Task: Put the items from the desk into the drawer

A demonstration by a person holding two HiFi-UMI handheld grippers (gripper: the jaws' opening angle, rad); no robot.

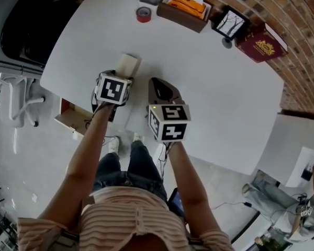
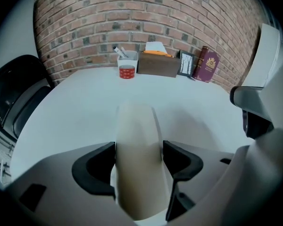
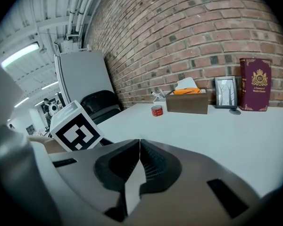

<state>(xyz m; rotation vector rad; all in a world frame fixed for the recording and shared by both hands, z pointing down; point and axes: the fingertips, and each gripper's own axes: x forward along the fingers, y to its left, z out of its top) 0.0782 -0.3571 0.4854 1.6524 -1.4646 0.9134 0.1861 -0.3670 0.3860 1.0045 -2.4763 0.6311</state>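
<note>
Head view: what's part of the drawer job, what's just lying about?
Job: beige item, clamped in left gripper; likely next: red tape roll, wooden box, picture frame, maroon book.
Lying about: black chair. Right gripper is shut, empty.

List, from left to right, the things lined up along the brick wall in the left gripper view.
Red roll of tape → brown box holding orange items → small black-framed picture → maroon hardcover book.

Rounded cream item (image 2: pixel 137 140) sits clamped edge-on in the left gripper (image 2: pixel 139 166)
</note>
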